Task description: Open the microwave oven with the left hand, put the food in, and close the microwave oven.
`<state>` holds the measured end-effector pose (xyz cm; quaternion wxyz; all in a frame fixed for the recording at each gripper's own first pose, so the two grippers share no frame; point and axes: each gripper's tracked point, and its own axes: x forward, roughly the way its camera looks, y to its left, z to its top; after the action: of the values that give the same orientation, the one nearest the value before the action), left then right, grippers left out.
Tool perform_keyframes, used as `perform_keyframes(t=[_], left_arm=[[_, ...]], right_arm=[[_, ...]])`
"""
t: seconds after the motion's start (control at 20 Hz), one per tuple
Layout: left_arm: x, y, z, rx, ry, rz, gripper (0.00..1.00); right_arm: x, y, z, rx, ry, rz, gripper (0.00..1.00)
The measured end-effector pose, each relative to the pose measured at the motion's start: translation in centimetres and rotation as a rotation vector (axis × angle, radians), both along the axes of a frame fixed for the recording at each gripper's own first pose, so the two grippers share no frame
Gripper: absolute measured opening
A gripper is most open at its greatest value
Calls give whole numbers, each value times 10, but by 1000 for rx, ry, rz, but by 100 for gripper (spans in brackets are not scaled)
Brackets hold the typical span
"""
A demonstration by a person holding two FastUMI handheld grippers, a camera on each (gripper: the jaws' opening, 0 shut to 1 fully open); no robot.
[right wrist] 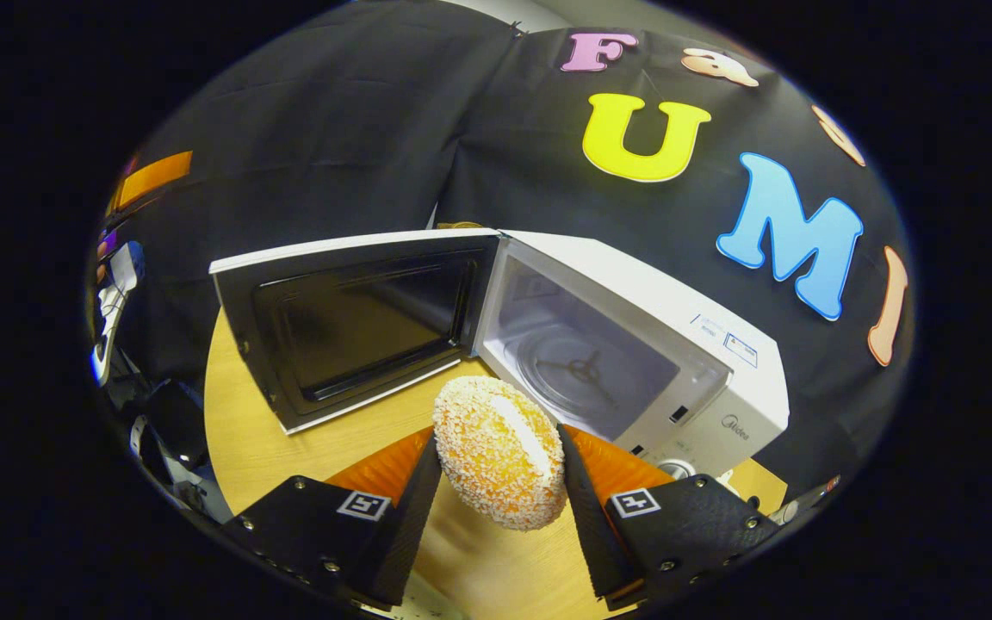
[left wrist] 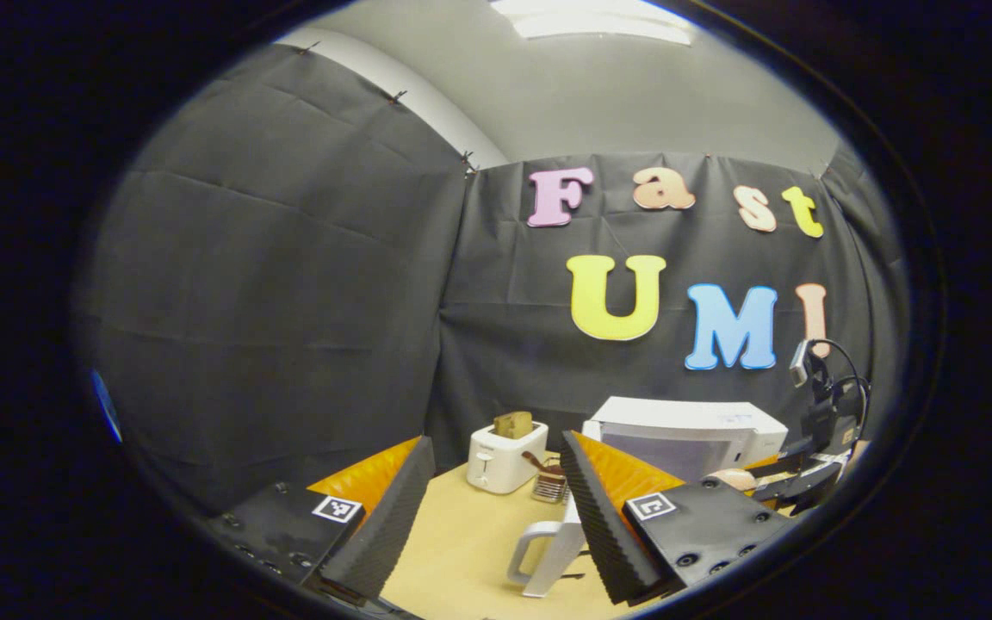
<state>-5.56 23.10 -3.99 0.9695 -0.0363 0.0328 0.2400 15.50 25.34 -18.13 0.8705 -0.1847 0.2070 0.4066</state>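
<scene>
My right gripper (right wrist: 498, 448) is shut on a round crumb-coated bun (right wrist: 500, 482), held in front of the white microwave (right wrist: 720, 344). The microwave's door (right wrist: 350, 327) is swung wide to the left, and the cavity with its glass turntable (right wrist: 582, 366) is bare. My left gripper (left wrist: 492, 482) is open with nothing between its fingers, raised over the table and well back from the microwave (left wrist: 694, 430). In the left gripper view, a white panel with a handle (left wrist: 543, 547), apparently the open door, pokes out behind the right finger. Farther right in that view are the other gripper (left wrist: 806, 478) and the bun (left wrist: 730, 478).
A white toaster (left wrist: 506, 458) with a bread slice in it stands on the wooden table (left wrist: 461, 551), left of the microwave. A small rack (left wrist: 550, 486) sits beside it. Black cloth walls close the booth behind. Some gear hangs at the table's left edge (right wrist: 117, 293).
</scene>
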Motion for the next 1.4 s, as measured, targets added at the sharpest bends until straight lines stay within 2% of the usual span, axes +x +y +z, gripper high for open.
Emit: perform_keyframes(t=[0.35,0.4,0.65,0.7,1.1,1.25,1.4], left_arm=[[-7,46,-15,7,33,55,94],[-7,52,-19,4,40,64,96],[-11,75,-28,-3,54,96,94],[-11,79,-32,-4,65,103,96],[-4,103,-53,-28,106,135,94],[1,108,-64,-38,124,135,96],[2,109,-73,-51,139,131,94]], right_arm=[[58,42,-3,-21,-57,-56,78],[65,47,-6,-27,-66,-63,78],[98,69,-36,-83,-89,-95,78],[106,72,-42,-93,-98,-101,78],[161,94,-80,-164,-163,-143,78],[173,96,-93,-189,-181,-160,78],[181,92,-106,-213,-180,-177,78]])
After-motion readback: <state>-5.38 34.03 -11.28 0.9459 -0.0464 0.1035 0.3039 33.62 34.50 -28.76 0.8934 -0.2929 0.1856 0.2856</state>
